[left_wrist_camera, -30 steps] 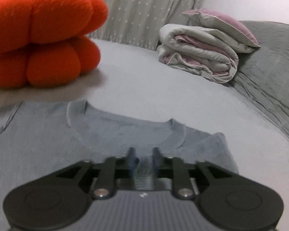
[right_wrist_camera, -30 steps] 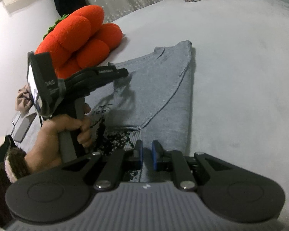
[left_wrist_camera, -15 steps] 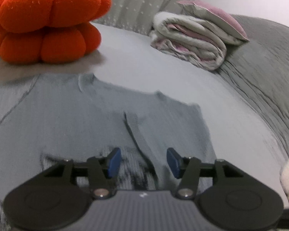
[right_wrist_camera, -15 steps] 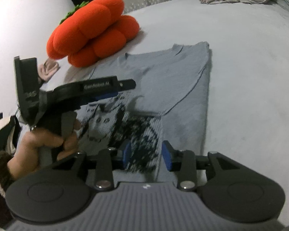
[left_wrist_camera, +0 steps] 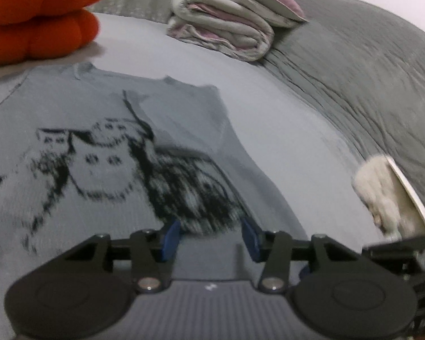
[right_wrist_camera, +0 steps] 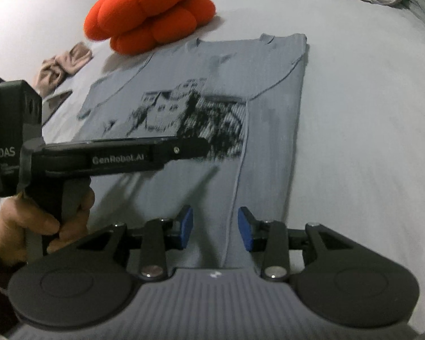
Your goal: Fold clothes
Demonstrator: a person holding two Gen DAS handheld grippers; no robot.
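Left hand-held gripper [left_wrist_camera: 209, 236] closing, blue pads apart above the grey sweater [left_wrist_camera: 104, 153], nothing gripped, right hand-held gripper [right_wrist_camera: 215, 228] partly open and empty over its folded edge, sweater flat mid-frame on the bed [right_wrist_camera: 368, 113], orange plush [right_wrist_camera: 153, 8] upper left

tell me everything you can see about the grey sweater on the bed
The grey sweater lies flat on the pale bed sheet, neckline toward the orange plush. It looks like a ribbed knit with a black and white pattern across the chest. Its right side is folded in, leaving a straight edge, with the sleeve laid down the body. Neither gripper's pads touch it in these views.
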